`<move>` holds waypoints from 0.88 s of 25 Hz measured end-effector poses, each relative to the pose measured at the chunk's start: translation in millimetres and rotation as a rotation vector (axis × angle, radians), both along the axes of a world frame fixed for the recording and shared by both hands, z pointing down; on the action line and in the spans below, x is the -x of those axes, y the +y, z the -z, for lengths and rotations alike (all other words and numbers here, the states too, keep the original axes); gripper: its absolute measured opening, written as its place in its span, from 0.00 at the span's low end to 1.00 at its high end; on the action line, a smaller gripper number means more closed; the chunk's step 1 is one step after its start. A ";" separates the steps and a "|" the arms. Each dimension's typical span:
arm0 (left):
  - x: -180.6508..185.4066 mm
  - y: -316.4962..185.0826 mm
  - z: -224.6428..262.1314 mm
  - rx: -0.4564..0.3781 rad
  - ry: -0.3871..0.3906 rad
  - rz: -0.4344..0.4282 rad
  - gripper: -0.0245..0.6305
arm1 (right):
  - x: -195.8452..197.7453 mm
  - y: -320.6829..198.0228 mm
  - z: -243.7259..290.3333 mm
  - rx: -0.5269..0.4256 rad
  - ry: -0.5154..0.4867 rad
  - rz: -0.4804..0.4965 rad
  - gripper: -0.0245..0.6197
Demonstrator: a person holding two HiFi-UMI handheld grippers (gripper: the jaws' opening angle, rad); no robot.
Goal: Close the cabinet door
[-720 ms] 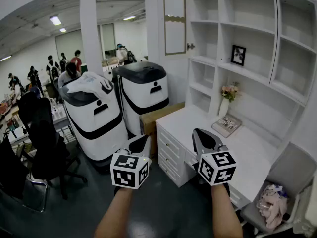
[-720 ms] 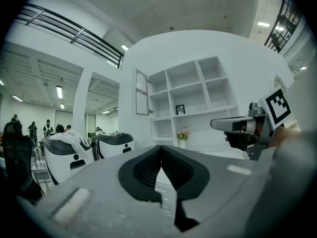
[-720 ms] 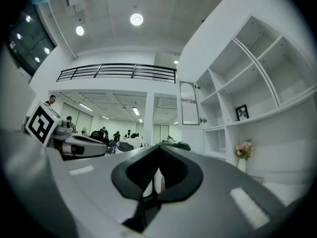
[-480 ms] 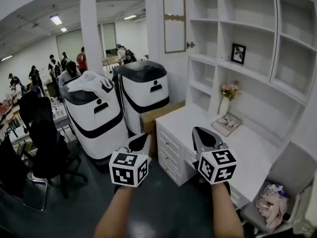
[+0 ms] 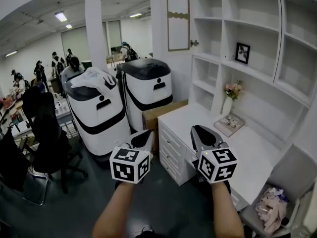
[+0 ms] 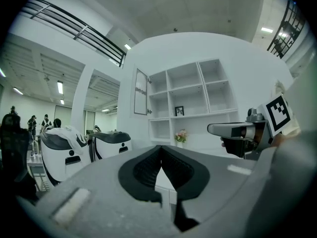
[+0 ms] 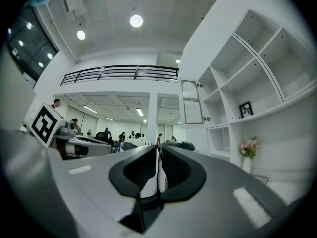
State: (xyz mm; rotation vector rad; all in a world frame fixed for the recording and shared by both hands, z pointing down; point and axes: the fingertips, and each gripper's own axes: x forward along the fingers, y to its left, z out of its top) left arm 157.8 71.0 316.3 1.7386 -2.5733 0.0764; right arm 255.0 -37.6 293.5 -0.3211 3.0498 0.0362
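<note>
In the head view, the cabinet door (image 5: 178,18) hangs swung out, high on the shelf unit (image 5: 219,43), well apart from my left gripper (image 5: 142,137) and right gripper (image 5: 200,132). The left gripper view shows its jaws together and empty. The right gripper view shows jaws a slit apart on nothing, so I'd push the light, stiff panel at its free edge.

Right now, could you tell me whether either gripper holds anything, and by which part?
Nothing is held: left gripper and right gripper both have jaws together, empty, short of the open cabinet door.
</note>
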 end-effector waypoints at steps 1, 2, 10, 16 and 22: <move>2.5 -1.1 -0.1 0.001 -0.001 0.005 0.04 | 3.2 -0.9 -0.8 0.000 0.002 0.006 0.10; 5.4 -1.8 -0.3 0.002 -0.004 0.011 0.04 | 6.5 -1.5 -1.5 -0.002 0.003 0.011 0.11; 39.3 -10.7 -1.3 -0.001 -0.020 0.036 0.04 | 46.4 -10.3 -2.0 -0.008 0.000 0.039 0.18; 91.3 -22.6 -0.7 -0.008 -0.021 0.028 0.04 | 100.2 -19.0 1.8 -0.016 -0.002 0.041 0.22; 155.7 -39.6 3.4 -0.001 -0.033 -0.004 0.04 | 169.0 -30.0 11.4 -0.030 -0.007 0.027 0.24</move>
